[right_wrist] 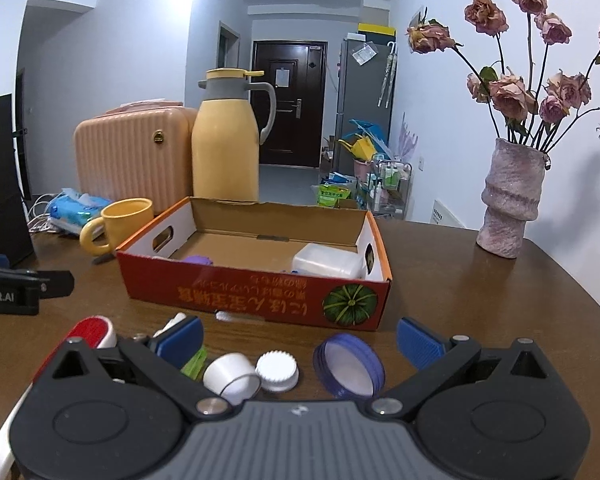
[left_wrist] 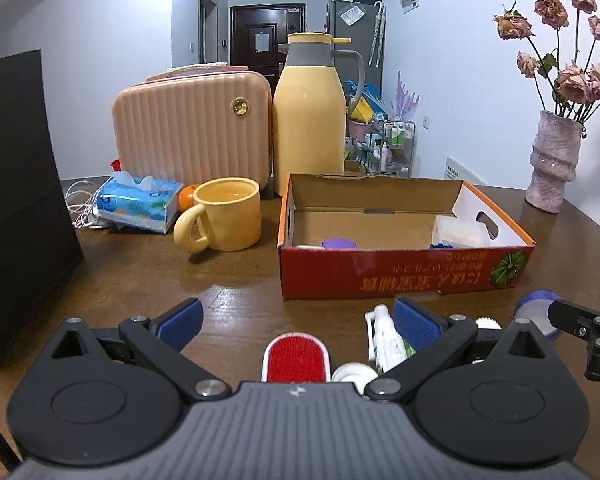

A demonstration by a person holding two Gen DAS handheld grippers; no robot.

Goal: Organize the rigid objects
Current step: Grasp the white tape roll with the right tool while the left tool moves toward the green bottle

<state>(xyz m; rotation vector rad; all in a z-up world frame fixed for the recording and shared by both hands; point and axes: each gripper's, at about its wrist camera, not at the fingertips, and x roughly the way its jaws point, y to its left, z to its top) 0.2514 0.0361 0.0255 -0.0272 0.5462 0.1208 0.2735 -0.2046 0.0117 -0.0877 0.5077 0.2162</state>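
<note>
- The right claw gapes empty, pads wide apart; between them, just ahead, lie a blue jar lid, a ribbed white cap and a white cup.
- All look light, stiff and slick; I'd pinch the lid across its rim.
- The left claw is likewise spread, a red-faced brush below it.
- Beyond sits the cardboard box, probably their destination.

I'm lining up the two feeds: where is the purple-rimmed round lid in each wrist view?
Left wrist: purple-rimmed lid at far right, beside the right gripper's tip.
Right wrist: lower centre, lying between the open right gripper's fingers.
Shared landmark: red cardboard box.
</note>
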